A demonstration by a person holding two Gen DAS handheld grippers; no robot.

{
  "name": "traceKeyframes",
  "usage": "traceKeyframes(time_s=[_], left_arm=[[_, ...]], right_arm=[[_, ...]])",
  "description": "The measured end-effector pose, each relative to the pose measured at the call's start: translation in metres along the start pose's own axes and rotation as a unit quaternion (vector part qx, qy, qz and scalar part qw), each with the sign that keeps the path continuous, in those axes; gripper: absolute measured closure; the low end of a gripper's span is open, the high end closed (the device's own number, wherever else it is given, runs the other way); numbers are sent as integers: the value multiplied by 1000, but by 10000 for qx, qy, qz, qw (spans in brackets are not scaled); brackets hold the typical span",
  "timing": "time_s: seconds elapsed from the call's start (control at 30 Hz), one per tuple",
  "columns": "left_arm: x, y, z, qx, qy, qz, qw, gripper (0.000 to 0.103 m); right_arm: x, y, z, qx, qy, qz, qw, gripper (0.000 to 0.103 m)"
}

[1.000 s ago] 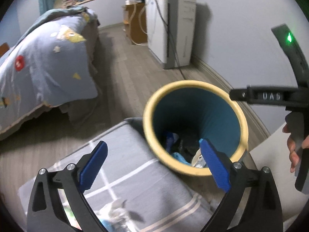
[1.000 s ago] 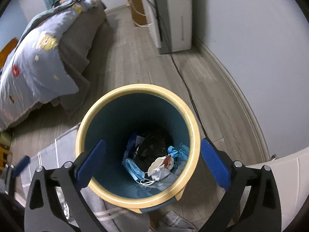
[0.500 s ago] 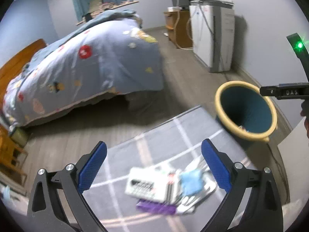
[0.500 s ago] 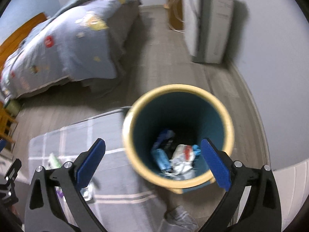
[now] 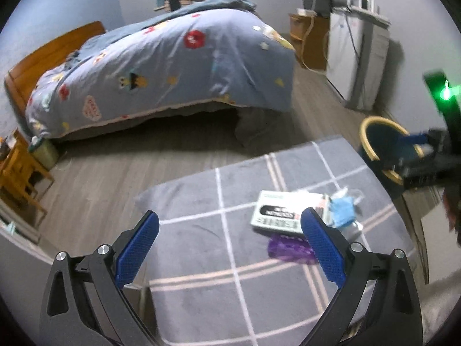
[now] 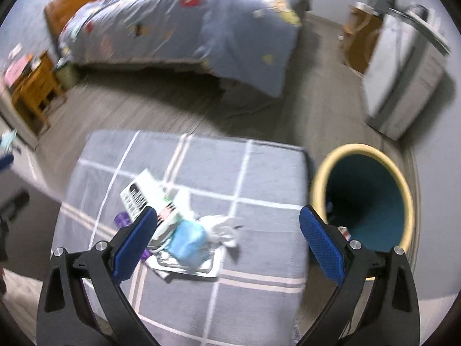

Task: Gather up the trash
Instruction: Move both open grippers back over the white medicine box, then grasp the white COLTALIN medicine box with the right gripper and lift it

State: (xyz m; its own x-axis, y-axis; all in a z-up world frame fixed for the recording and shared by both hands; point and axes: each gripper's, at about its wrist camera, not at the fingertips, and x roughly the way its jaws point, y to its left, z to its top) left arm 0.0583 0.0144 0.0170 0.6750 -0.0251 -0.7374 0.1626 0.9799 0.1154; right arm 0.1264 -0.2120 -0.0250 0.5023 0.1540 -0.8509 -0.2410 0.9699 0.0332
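A pile of trash lies on the grey checked cushion [image 5: 201, 239]: a white printed box [image 5: 281, 213], a blue face mask [image 5: 343, 212] and a purple wrapper [image 5: 291, 248]. In the right wrist view the same box [image 6: 141, 191], mask [image 6: 187, 239], a crumpled white tissue [image 6: 222, 227] and a silver foil sheet [image 6: 198, 268] show. The teal bin with a yellow rim [image 6: 366, 193] stands right of the cushion, with litter inside. My left gripper [image 5: 229, 245] hangs open above the cushion, empty. My right gripper [image 6: 227, 238] is open and empty above the pile; it also appears in the left wrist view [image 5: 426, 155] over the bin [image 5: 374, 141].
A bed with a blue patterned quilt [image 5: 173, 63] fills the far side. A white appliance [image 5: 357, 57] and a wooden cabinet [image 5: 308, 34] stand by the right wall. A wooden nightstand [image 6: 37, 86] is at the left. Wood floor [image 5: 100, 173] lies between bed and cushion.
Both grippers swung left, away from the bin toward the cushion. The trash pile has come into view under both, and the bin has slid to the right edge.
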Motion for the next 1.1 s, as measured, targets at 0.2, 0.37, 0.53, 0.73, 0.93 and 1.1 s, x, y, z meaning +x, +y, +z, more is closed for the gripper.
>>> traceKeyframes(time_s=[0.2,0.37,0.53,0.73,0.93,1.1], left_arm=[[20,19,4,37,39,87,9999,5],[32,34,7,5,66,108,9999,5],[36,45,9,-88,32,-95,9999,5],[51,55,8,-371,178,-189,9990,5],[54,62,7,-600,309,-358,9971,5],[56,67,5,-742,365,-346,9960,5]], right_arm=[[35,33,3,-238,338,120,9991,6],[60,64,4,-720,548,198,9957,6],[87,85,-1,-1341,770,183,9878,6],[110,99,-5,-1625,980,198,9816,6],[127,112,-9,-1895,1184,210,9745,6],[141,121,-12,-2080,1291,104,9695,6]])
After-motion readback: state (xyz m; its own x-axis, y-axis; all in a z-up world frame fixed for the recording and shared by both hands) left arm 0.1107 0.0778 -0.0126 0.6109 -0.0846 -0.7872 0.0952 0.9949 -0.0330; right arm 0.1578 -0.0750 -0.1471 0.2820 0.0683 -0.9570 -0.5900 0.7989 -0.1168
